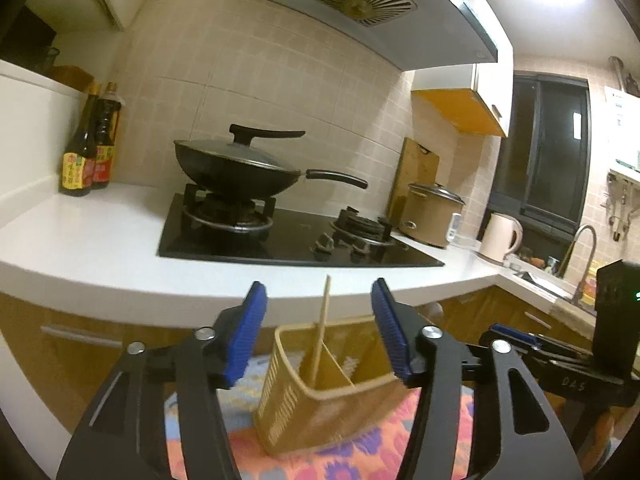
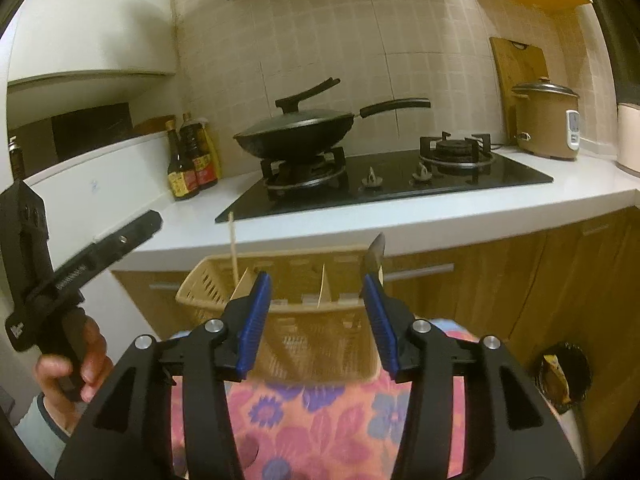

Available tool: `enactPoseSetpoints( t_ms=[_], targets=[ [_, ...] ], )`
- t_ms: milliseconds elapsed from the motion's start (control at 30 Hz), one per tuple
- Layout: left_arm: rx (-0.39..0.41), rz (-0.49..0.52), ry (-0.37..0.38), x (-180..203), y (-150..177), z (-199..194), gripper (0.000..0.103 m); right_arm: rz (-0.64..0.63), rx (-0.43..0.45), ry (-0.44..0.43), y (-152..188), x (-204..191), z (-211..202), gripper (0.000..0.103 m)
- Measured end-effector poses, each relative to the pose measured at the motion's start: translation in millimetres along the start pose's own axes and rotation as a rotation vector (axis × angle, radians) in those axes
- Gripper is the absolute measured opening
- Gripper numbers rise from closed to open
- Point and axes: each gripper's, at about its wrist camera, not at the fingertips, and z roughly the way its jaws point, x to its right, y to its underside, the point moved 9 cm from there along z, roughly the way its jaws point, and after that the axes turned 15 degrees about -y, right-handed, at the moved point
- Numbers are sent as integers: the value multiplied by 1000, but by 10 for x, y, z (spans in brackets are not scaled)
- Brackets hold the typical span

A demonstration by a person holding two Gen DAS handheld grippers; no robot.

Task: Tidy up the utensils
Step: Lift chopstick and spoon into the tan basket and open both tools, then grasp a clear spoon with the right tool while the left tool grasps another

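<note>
A tan slotted utensil basket point(image 1: 320, 408) with dividers stands on a flowered cloth point(image 1: 360, 456); it also shows in the right wrist view point(image 2: 320, 340). A wooden chopstick point(image 1: 322, 332) stands upright in its left compartment, also seen in the right wrist view point(image 2: 233, 248). A dark knife blade point(image 2: 374, 258) sticks up from the basket's right end. My left gripper point(image 1: 320, 332) is open and empty, hovering just before the basket. My right gripper point(image 2: 318, 320) is open and empty, close in front of the basket.
A white counter point(image 1: 100, 240) holds a black gas hob point(image 1: 280, 240) with a lidded wok point(image 1: 240, 168), sauce bottles point(image 1: 90, 152), a rice cooker point(image 1: 432, 212) and a kettle point(image 1: 500, 236). Wooden cabinets point(image 2: 520, 280) stand below. A bin point(image 2: 560, 376) sits at right.
</note>
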Motion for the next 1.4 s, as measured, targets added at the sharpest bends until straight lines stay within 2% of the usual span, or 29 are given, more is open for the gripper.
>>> enactPoseSetpoints(
  t_ms=[233,267,433,533,600,667,767,833,967,1100,1300,1400],
  targets=[
    [-90,25,9,-24,265,-494,60,23,-103,-20,368,-214,-243,44],
    [-129,30,1,-41,361,-557,63,16,-133,-20,457,-255,-262,44],
    [-312,29,10,-94,838,-753,63,49,-325,-31,1029,-381,-274,44],
    [-425,61,8,-108,1179,-810,63,133,-459,-50,1456,-392,-256,44],
    [-508,96,5,-112,1436,-833,63,217,-516,-39,1671,-313,-255,44],
    [-559,127,0,-128,1632,-871,62,291,-564,10,1851,-186,-252,36],
    [-635,166,5,-148,1890,-912,59,416,-598,-30,2033,-92,-214,35],
    [-677,187,7,-160,2067,-949,57,432,-598,-30,2073,-86,-211,34],
    [-744,209,3,-218,2258,-990,41,406,-611,-32,2056,-183,-185,34],
    [-792,248,2,-218,2389,-1033,38,358,-643,1,2048,-284,-57,34],
    [-788,363,-46,-169,2456,-1058,35,278,-698,62,2088,-366,140,34],
    [-775,411,-89,-181,2456,-1058,23,216,-726,107,2112,-408,215,27]
  ],
)
